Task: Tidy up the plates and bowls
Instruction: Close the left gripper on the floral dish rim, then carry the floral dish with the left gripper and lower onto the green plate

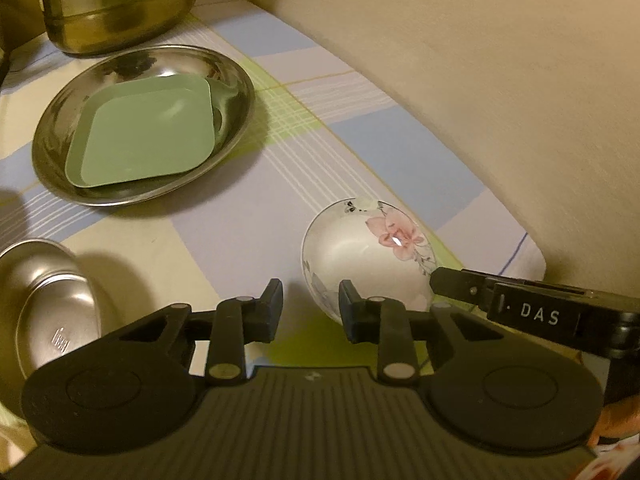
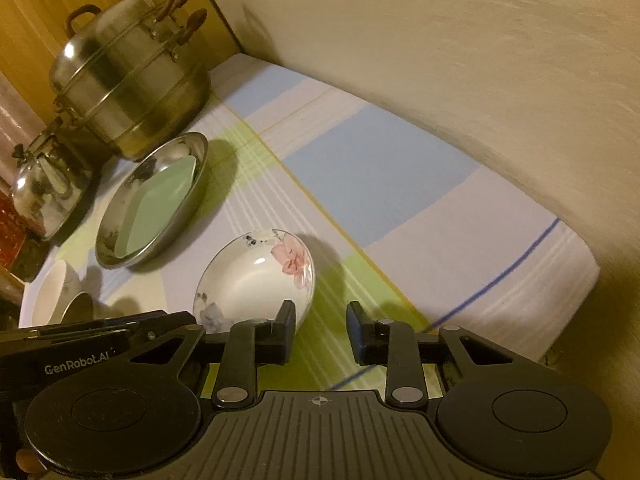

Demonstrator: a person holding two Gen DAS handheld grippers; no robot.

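From the left wrist we count one floral bowl (image 1: pixel 368 252), one round steel plate (image 1: pixel 144 124) with one green square plate (image 1: pixel 144 132) lying in it, one small steel dish (image 1: pixel 52 312) at our left edge, and one steel pot (image 1: pixel 116 0) at the back. Our left gripper (image 1: pixel 310 312) stands parted, gripping nothing, its right finger just beside the bowl's near rim. Bare cloth (image 1: pixel 240 240) lies between bowl and steel plate.

From the right wrist we count one kettle (image 2: pixel 44 188) and one white bowl (image 2: pixel 52 296) more. Our right gripper (image 2: pixel 320 330) is parted and holds nothing; the floral bowl (image 2: pixel 256 276) sits by its left finger. Open cloth runs rightward to the wall (image 2: pixel 480 80).
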